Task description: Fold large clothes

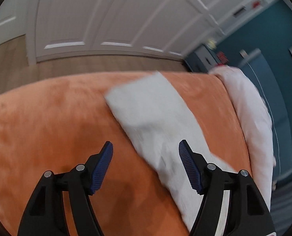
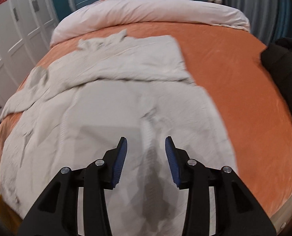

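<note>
The right wrist view takes in nearly the whole bed (image 2: 234,63), covered by a soft orange blanket with a short velvety nap. A large pale grey garment (image 2: 114,106) lies spread over its near and left part, reaching toward the left edge, wrinkled, with its far half folded back so a straight crease runs across the middle. A pink duvet (image 2: 146,13) is bunched in a thick roll along the far edge, and a black bundle (image 2: 285,74) sits at the right edge. The right gripper (image 2: 146,144) hangs over the near part of the garment, its blue ribbed pads (image 2: 120,161) a moderate gap apart with nothing pinched between them.

The left wrist view shows only a narrow, flat strip of the same grey cloth (image 1: 155,122) running diagonally across the orange blanket (image 1: 47,127), plus white panelled cupboard doors (image 1: 98,17) and wooden floor (image 1: 8,63) beyond the bed's edge. The left gripper (image 1: 146,144) stands with jaws wide apart and empty, one pad over bare blanket, the other over the cloth. Both views are motion-blurred.
</note>
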Demonstrator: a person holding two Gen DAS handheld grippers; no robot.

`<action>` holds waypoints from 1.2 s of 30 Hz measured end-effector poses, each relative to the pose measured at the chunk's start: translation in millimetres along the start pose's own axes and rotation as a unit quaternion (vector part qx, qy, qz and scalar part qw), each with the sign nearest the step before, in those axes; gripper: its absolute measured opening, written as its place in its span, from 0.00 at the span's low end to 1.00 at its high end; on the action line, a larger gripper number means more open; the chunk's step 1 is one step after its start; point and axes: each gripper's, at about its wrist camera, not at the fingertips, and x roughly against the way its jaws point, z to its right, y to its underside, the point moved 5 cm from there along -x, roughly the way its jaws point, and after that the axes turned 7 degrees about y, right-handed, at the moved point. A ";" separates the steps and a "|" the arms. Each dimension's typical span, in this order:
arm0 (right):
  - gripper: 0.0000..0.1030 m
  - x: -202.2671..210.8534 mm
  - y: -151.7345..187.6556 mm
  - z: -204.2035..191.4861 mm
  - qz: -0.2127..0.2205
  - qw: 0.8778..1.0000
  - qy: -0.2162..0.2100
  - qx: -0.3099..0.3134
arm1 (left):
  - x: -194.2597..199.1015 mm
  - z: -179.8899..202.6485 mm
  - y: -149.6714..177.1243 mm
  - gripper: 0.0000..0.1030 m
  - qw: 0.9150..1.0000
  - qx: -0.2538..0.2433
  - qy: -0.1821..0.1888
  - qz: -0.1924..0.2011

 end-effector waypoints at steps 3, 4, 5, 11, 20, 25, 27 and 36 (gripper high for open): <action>0.38 5.9 2.0 -31.4 -0.004 0.999 -0.014 0.042 | -19.3 -13.1 -13.7 0.45 0.999 0.021 0.008 -0.024; 0.38 7.3 2.8 -40.2 -0.002 0.998 -0.014 0.053 | -24.9 -13.5 -15.8 0.30 0.999 0.024 0.013 -0.030; 0.38 8.9 3.9 -52.6 0.001 0.997 -0.015 0.072 | -25.0 -12.8 -15.4 0.13 0.999 0.024 0.019 -0.034; 0.38 13.4 10.0 -89.8 -0.003 0.995 -0.050 0.090 | 27.2 71.6 -21.9 0.00 0.990 -0.084 0.111 -0.002; 0.38 29.6 2.4 -87.4 0.008 0.994 -0.102 0.032 | 192.0 328.1 139.9 0.00 0.874 -0.338 0.348 -0.035; 0.53 56.9 -43.4 -41.9 0.046 0.981 -0.175 -0.074 | 204.6 386.6 300.7 0.00 0.810 -0.428 0.379 -0.131; 0.62 74.1 -67.7 -20.3 0.072 0.967 -0.214 -0.120 | 191.0 386.5 344.6 0.00 0.802 -0.455 0.358 -0.146; 0.70 55.5 -174.3 -16.3 0.062 0.960 -0.245 -0.120 | 141.4 356.0 431.6 0.00 0.794 -0.507 0.284 -0.179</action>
